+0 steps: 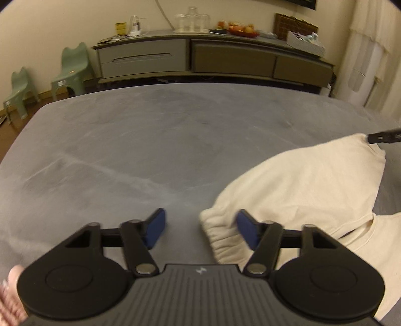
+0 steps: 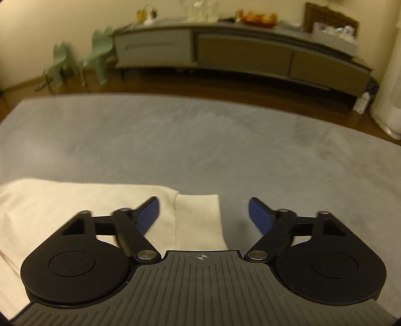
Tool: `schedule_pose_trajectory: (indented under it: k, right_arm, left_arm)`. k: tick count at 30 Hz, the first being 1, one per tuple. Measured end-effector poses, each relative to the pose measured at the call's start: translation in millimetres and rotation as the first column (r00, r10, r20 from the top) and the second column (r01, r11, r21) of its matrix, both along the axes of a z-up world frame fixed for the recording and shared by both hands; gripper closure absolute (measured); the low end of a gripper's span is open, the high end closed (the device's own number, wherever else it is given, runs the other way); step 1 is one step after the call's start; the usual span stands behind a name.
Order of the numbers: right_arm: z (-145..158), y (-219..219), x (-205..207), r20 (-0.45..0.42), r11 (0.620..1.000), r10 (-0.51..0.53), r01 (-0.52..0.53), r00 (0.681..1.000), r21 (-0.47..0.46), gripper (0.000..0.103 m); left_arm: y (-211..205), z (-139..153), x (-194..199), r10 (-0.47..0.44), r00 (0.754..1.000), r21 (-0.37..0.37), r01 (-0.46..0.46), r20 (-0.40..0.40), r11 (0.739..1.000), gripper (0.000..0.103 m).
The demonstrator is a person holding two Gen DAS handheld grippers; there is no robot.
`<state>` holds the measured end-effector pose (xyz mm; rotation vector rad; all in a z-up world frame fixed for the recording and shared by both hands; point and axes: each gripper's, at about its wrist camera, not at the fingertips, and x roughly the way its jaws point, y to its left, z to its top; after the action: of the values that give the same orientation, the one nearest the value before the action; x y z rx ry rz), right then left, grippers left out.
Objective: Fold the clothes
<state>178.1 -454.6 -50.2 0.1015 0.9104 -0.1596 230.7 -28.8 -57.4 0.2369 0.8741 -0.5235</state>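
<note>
Both jaws stand apart, gripping nothing, as the left gripper (image 1: 200,227) straddles the cream garment's (image 1: 308,180) elastic cuff (image 1: 218,230) and the right gripper (image 2: 203,215) its ribbed hem (image 2: 198,218) on the grey bed (image 1: 140,150), seemingly poised to pinch for a fold.

A grey, velvety bed surface (image 1: 155,140) filled the foreground. Beyond it, at twelve o'clock, a long low sideboard (image 1: 213,59) in grey and olive stood against a cream wall (image 1: 50,22). On its top sat clear glassware (image 1: 191,21), a bowl of fruit (image 1: 241,28) and a grey box (image 1: 307,42). At ten o'clock two pale green plastic stools (image 1: 70,66) stood on the brown wooden floor (image 2: 175,86). At two o'clock hung cream curtains (image 1: 371,55). The light was warm and yellowish.
</note>
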Motion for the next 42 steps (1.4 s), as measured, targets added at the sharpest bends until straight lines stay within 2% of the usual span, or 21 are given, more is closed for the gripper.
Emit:
schedule_pose_trajectory:
  k: [1,2,3,5,9,11,12,14,16,20,22,23,24,25,27,29,32,36,37,39,42]
  right_arm:
    - [-1,3,1,-0.001,1.0,0.028,-0.028,1.0,0.0,0.053]
    - [-2,6,2,-0.002,0.998,0.056,-0.056,0.998,-0.001,0.063]
    - [-3,9,3,-0.004,0.997,0.083,-0.083,0.997,-0.002,0.09]
    - [4,21,-3,-0.007,0.99,0.114,-0.114,0.993,-0.085,0.094]
    - [40,47,-56,0.139,0.941,0.211,-0.162,0.968,-0.297,0.094]
    - [51,74,-113,0.221,0.846,0.34,-0.194,0.914,-0.497,0.094]
    - [47,85,-144,0.219,0.791,0.398,-0.213,0.891,-0.573,0.094]
    - [30,105,-201,0.154,0.659,0.506,-0.266,0.848,-0.704,0.09]
    - [3,111,-242,0.035,0.571,0.534,-0.329,0.845,-0.752,0.058]
    - [1,91,-264,0.01,0.751,0.309,-0.237,0.951,-0.617,0.055]
    - [21,72,-262,0.094,0.914,0.112,-0.065,0.989,-0.399,0.049]
    - [30,61,-262,0.131,0.972,0.012,0.02,0.991,-0.236,0.049]
    - [33,48,-265,0.156,0.994,-0.079,0.088,0.985,-0.057,0.049]
    - [36,36,-267,0.165,0.981,-0.168,0.149,0.972,0.124,0.048]
    - [28,20,-269,0.141,0.884,-0.28,0.197,0.95,0.424,0.047]
    - [12,18,-266,0.108,0.813,-0.319,0.213,0.942,0.542,0.047]
    - [0,39,-250,0.097,0.889,-0.26,0.198,0.961,0.413,0.046]
    - [-4,74,-237,0.128,0.979,-0.101,0.075,0.987,0.19,0.049]
    - [-6,80,-234,0.125,0.989,-0.067,0.049,0.99,0.139,0.05]
    - [-11,90,-231,0.061,0.995,-0.038,0.032,0.997,0.09,0.051]
    - [-8,100,-237,0.029,1.0,-0.019,0.02,0.999,-0.023,0.064]
  left_arm:
    - [-5,0,-1,-0.016,1.0,0.005,0.016,0.011,1.0,0.078]
    - [-10,1,-3,-0.033,0.999,0.019,0.033,0.025,0.999,0.08]
    - [-14,3,-5,-0.044,0.998,0.027,0.043,0.043,0.999,0.086]
    - [-17,9,-12,-0.054,0.995,0.031,0.051,0.084,0.998,0.087]
    - [-12,32,-39,-0.084,0.979,0.023,0.082,0.184,0.996,0.088]
    - [-4,42,-69,-0.116,0.96,0.032,0.111,0.254,0.993,0.088]
    - [2,43,-88,-0.14,0.951,0.046,0.132,0.275,0.99,0.088]
    - [12,34,-118,-0.188,0.955,0.085,0.173,0.228,0.981,0.085]
    - [20,30,-136,-0.175,0.967,0.061,0.167,0.187,0.984,0.076]
    - [40,30,-148,-0.051,0.996,-0.099,0.057,0.067,0.993,0.072]
    - [49,34,-147,0.004,1.0,-0.175,-0.002,0.009,0.985,0.068]
    - [54,37,-142,0.027,0.999,-0.226,-0.03,-0.02,0.974,0.066]
    - [58,40,-138,0.045,0.998,-0.275,-0.056,-0.049,0.96,0.059]
    - [59,41,-135,0.052,0.996,-0.318,-0.074,-0.077,0.945,0.054]
    - [61,37,-126,0.054,0.989,-0.361,-0.1,-0.136,0.927,0.05]
    - [63,30,-116,0.061,0.979,-0.387,-0.134,-0.195,0.912,0.047]
    - [61,17,-99,0.098,0.96,-0.395,-0.199,-0.262,0.897,0.047]
    - [51,5,-89,0.118,0.958,-0.353,-0.208,-0.26,0.912,0.055]
    - [48,4,-90,0.12,0.961,-0.332,-0.201,-0.248,0.922,0.065]
    - [42,1,-92,0.124,0.967,-0.291,-0.187,-0.222,0.938,0.075]
    - [35,2,-100,0.11,0.981,-0.237,-0.147,-0.162,0.96,0.079]
